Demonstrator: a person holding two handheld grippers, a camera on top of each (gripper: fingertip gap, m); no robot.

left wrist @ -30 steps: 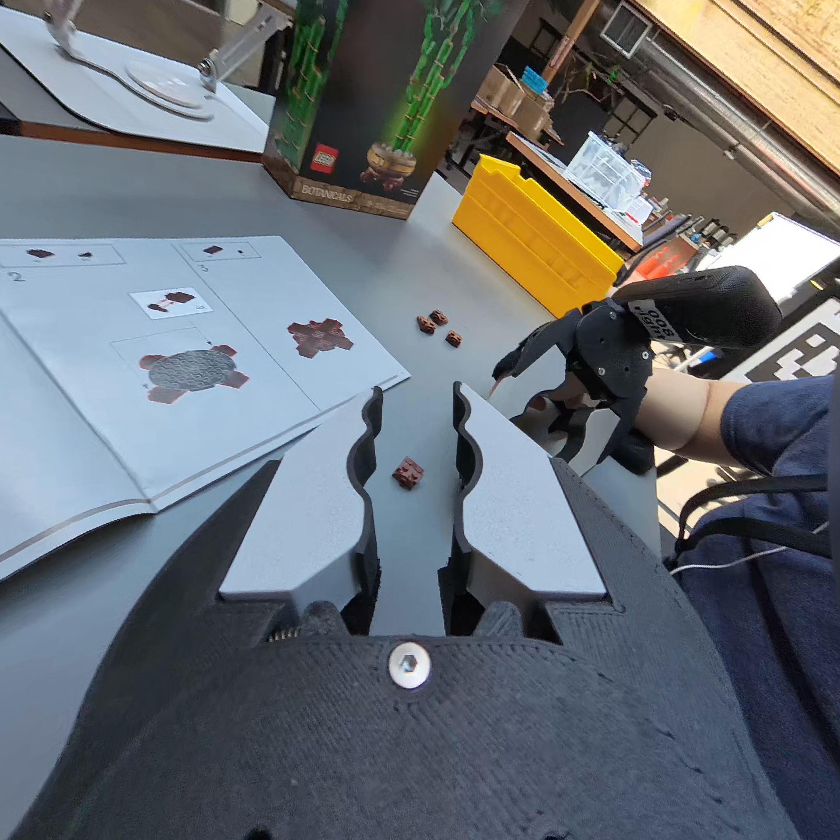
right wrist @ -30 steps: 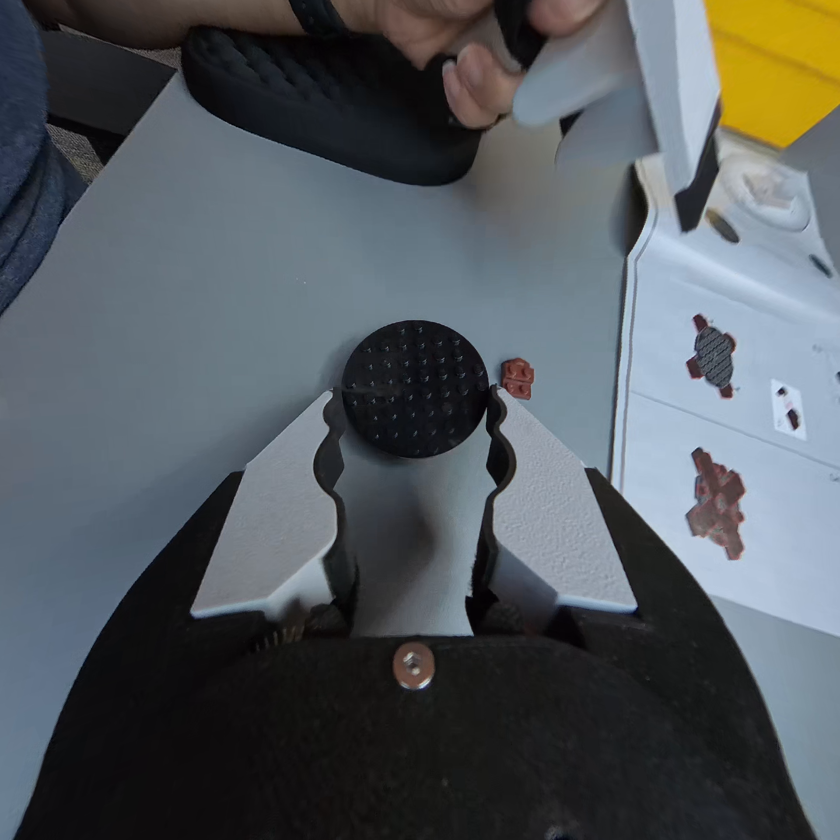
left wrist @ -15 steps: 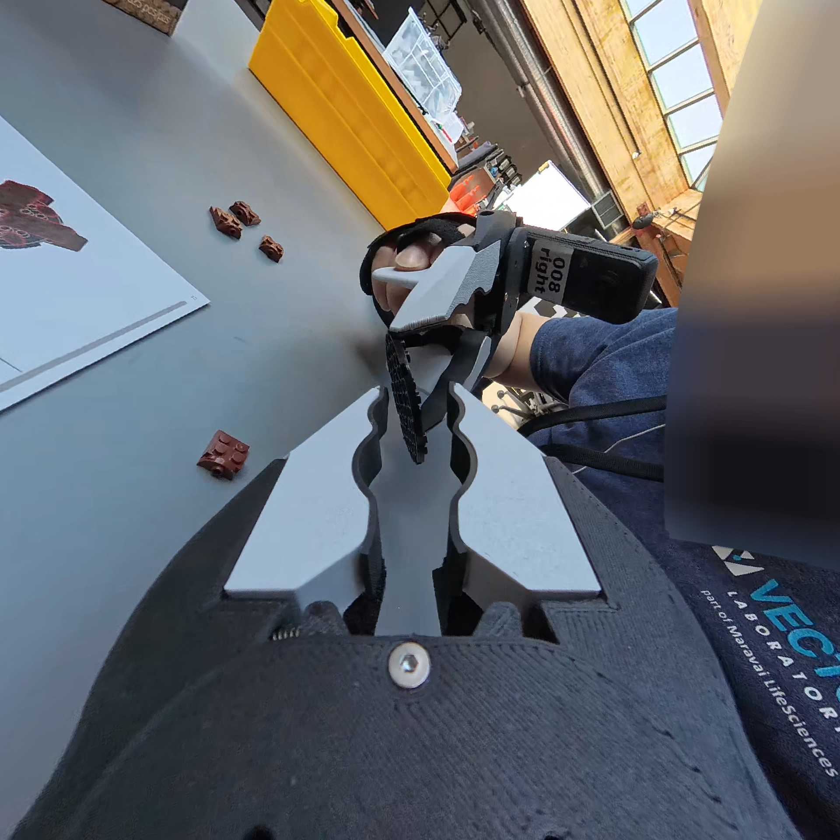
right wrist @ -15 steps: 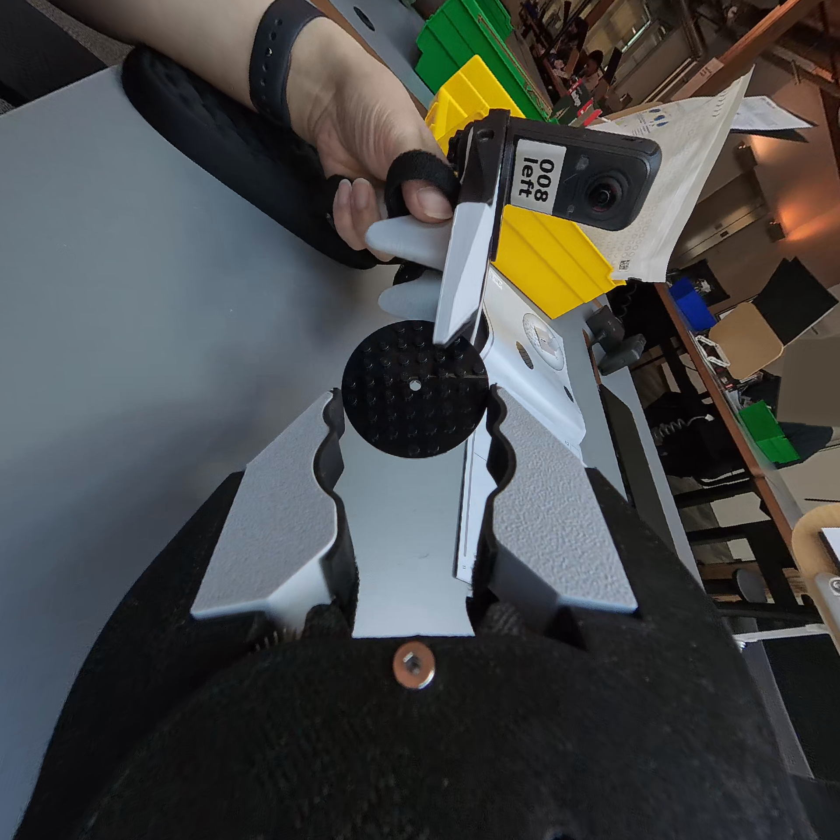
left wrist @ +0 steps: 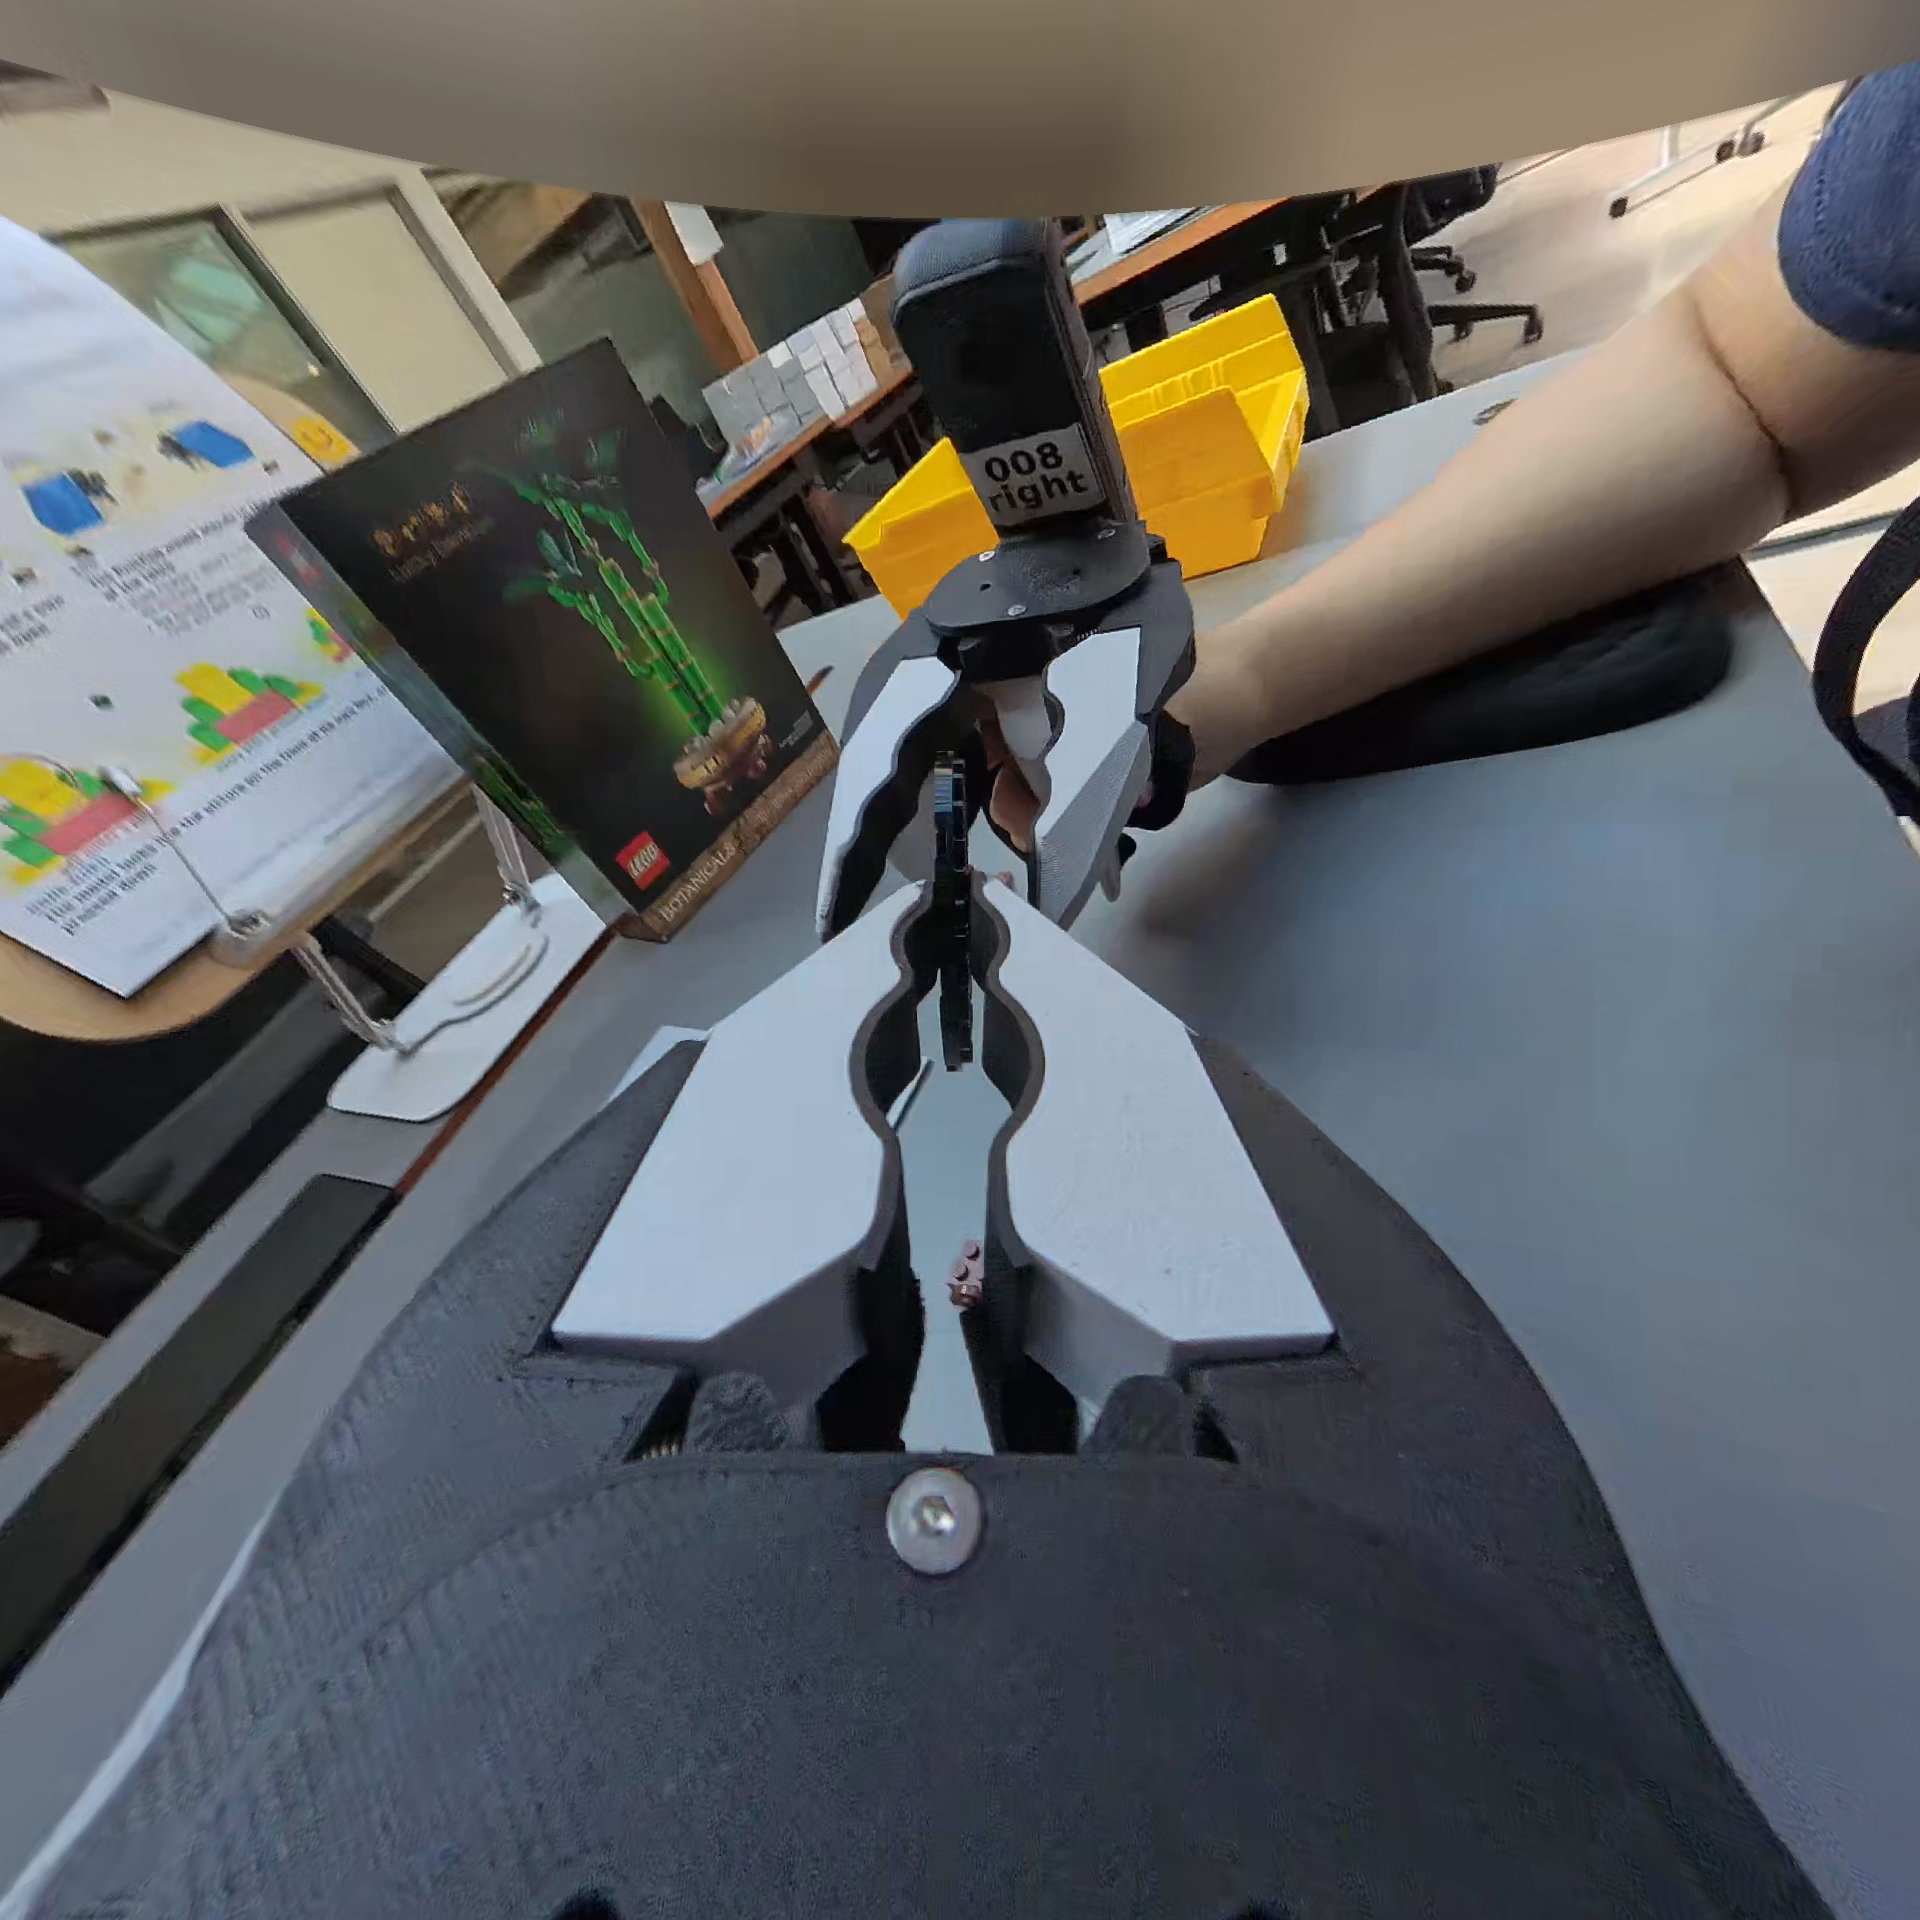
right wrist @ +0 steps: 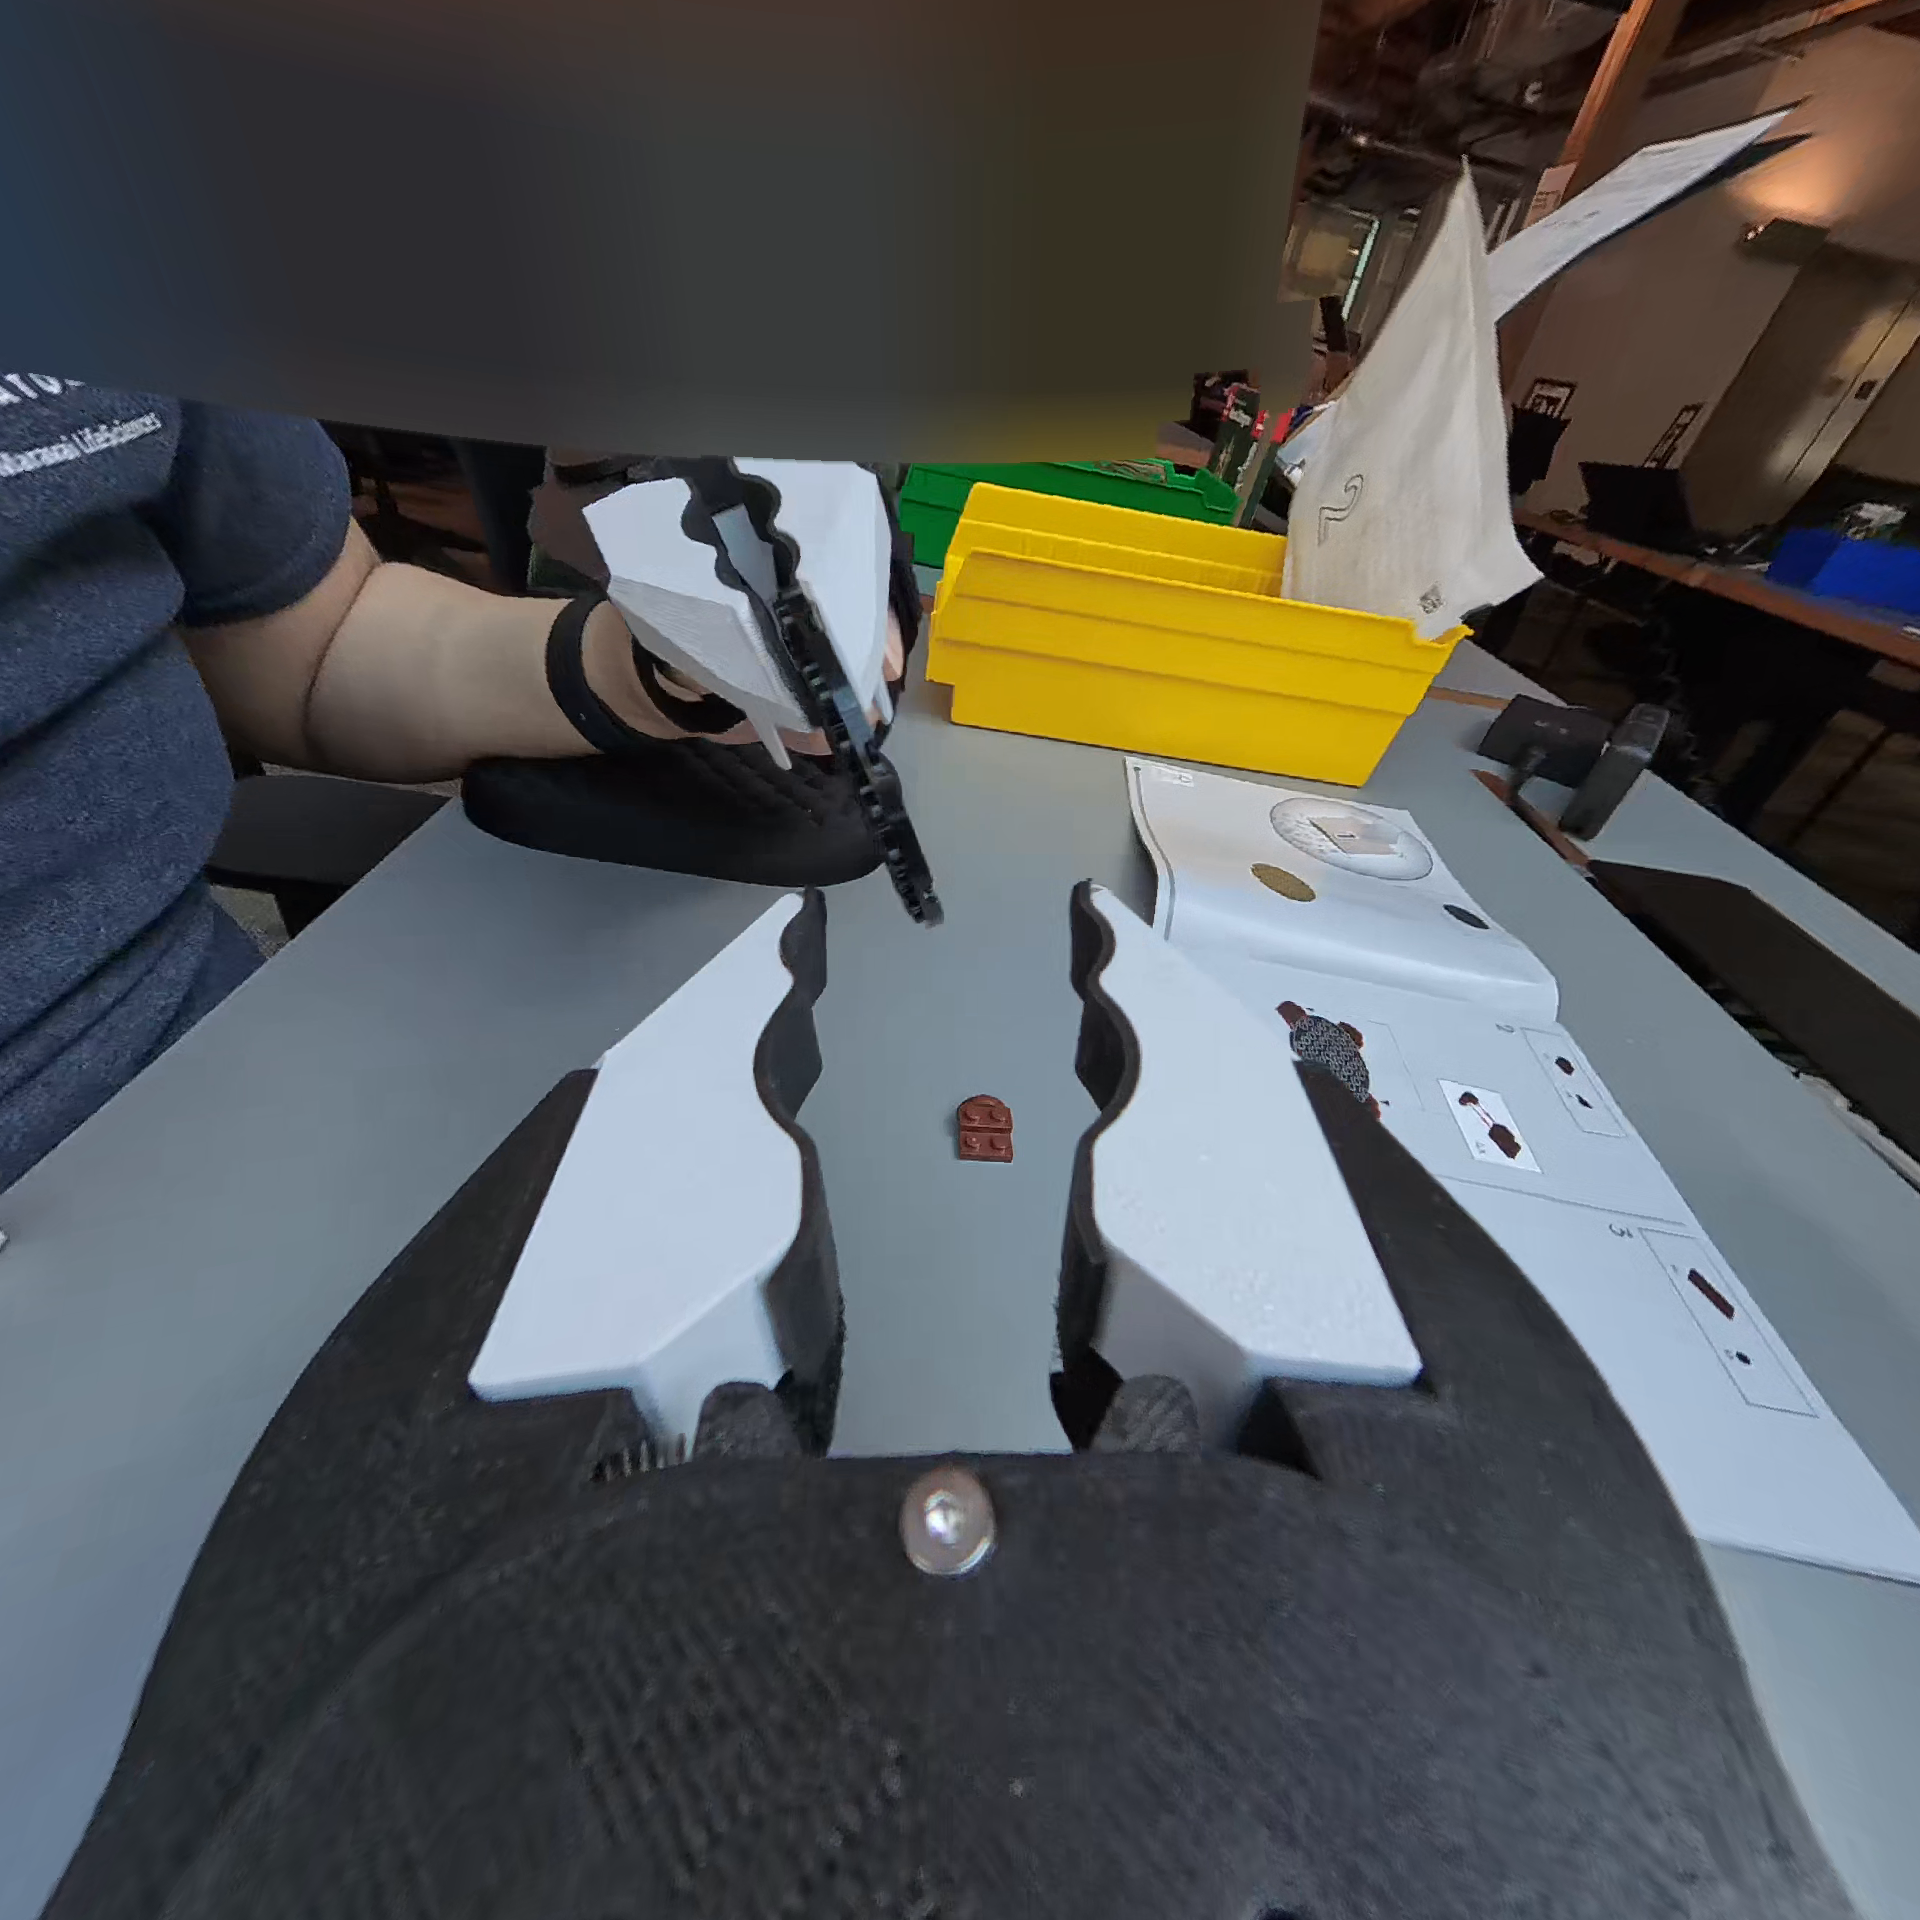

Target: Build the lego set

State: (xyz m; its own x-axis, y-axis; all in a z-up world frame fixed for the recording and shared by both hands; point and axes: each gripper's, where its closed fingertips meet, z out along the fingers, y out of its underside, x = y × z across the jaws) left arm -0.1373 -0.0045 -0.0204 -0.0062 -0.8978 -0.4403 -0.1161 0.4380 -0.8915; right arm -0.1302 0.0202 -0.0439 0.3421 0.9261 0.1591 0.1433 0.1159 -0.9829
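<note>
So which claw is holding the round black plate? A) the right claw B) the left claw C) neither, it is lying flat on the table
B: the left claw is pinched shut on the round black plate, held edge-on, while the right claw is open and empty.

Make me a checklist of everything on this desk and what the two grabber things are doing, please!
Surface: grey table, flat.
Job's things: black round plate held on edge, off the table; brown brick lying flat; open instruction booklet; set box standing.
Clutter: yellow bin; black wrist pad.
Grippers: left gripper shut on the plate; right gripper open, its fingers either side of the brick in the right wrist view, not touching it.
Cables: black strap at the person's side.
Surroundings: workshop benches, green bin, propped page on a stand.
</note>
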